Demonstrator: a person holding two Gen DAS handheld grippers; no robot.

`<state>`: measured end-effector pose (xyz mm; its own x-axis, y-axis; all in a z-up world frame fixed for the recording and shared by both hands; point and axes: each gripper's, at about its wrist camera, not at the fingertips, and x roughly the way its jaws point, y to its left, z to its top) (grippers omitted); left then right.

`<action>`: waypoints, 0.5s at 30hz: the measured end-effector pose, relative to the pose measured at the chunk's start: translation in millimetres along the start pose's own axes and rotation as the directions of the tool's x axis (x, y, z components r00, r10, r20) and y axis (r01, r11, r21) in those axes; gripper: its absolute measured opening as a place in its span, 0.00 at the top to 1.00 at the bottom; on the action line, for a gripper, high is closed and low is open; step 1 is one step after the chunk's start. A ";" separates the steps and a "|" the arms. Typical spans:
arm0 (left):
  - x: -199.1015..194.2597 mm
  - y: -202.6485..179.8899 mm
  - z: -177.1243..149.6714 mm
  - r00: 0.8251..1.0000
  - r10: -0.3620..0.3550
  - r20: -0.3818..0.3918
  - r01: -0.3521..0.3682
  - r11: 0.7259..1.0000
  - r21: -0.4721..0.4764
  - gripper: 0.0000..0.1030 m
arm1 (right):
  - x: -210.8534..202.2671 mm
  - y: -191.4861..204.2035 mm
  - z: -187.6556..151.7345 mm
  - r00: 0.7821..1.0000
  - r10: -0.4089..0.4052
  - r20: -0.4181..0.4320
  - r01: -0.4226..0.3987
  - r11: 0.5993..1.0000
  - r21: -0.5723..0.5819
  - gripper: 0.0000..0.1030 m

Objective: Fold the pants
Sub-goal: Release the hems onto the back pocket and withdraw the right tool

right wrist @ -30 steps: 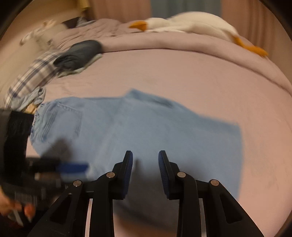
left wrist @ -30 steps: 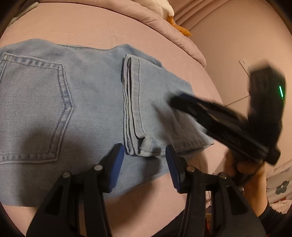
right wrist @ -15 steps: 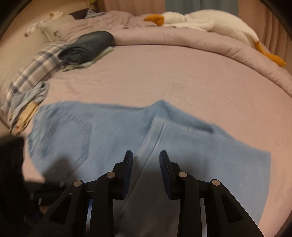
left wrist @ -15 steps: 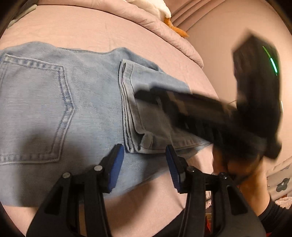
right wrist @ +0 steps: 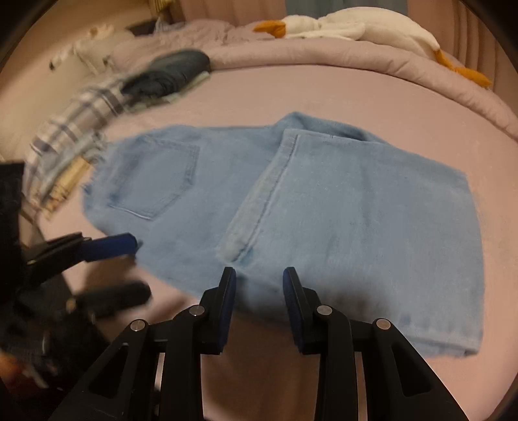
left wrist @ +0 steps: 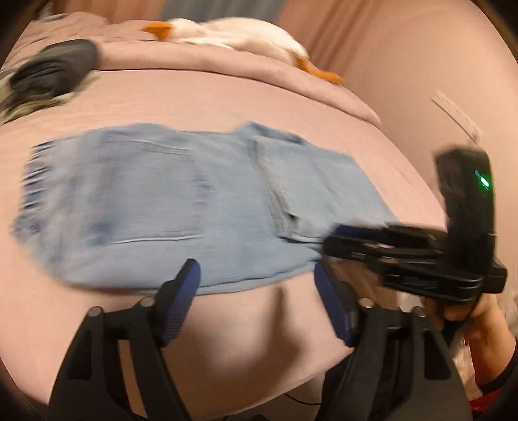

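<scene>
Light blue jeans (left wrist: 181, 207) lie folded on the pink bed, back pocket up, with the leg ends folded over the right part (right wrist: 356, 207). My left gripper (left wrist: 255, 291) is open and empty, just short of the jeans' near edge. My right gripper (right wrist: 259, 291) is open and empty at the near edge, by the end of the folded hem (right wrist: 233, 249). The right gripper also shows in the left wrist view (left wrist: 356, 239), and the left one in the right wrist view (right wrist: 129, 259).
A white goose plush (right wrist: 349, 29) lies on the rolled duvet (right wrist: 356, 55) at the back. A dark folded garment (right wrist: 171, 73) and plaid clothes (right wrist: 71, 136) lie at the left. The bed's near edge (left wrist: 259, 382) is close below my grippers.
My left gripper has pulled back from the jeans and opened wider. My right gripper has swung back to the jeans' near edge. The jeans lie unchanged.
</scene>
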<state>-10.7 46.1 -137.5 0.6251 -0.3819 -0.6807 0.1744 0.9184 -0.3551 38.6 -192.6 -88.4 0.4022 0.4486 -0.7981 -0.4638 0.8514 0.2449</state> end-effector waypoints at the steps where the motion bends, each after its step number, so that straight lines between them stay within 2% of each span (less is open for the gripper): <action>1: -4.9 7.5 -0.5 1.000 0.028 0.006 -0.028 0.999 -0.019 0.28 | -3.9 -1.9 -1.9 0.999 0.039 0.016 -0.039 0.999 0.034 0.67; 5: -23.2 24.9 -1.9 0.994 0.099 0.038 -0.096 0.993 -0.073 0.27 | -2.9 -1.8 -0.8 0.998 0.046 0.049 -0.049 0.996 0.078 0.67; 6: -25.3 26.6 -2.4 0.993 0.110 0.045 -0.106 0.990 -0.088 0.24 | -1.5 -0.9 0.5 0.997 0.053 0.050 -0.057 0.995 0.087 0.67; 9: -38.3 33.1 -7.0 0.991 0.119 0.065 -0.110 0.985 -0.131 0.17 | 1.0 1.7 5.0 0.995 0.077 0.057 -0.083 0.991 0.104 0.67; 13: -35.5 35.6 1.8 0.989 0.126 0.072 -0.113 0.981 -0.160 0.16 | -1.0 7.1 10.6 0.993 0.092 0.069 -0.099 0.990 0.098 0.66; 15: -36.2 40.1 1.7 0.990 0.119 0.071 -0.105 0.978 -0.181 0.15 | -3.8 8.4 10.6 0.993 0.098 0.073 -0.104 0.991 0.088 0.61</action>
<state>-25.0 96.9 -126.0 0.6940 -0.2613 -0.6709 -0.0329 0.9193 -0.3921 41.5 -184.3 -77.4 0.4112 0.5482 -0.7282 -0.4318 0.8207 0.3741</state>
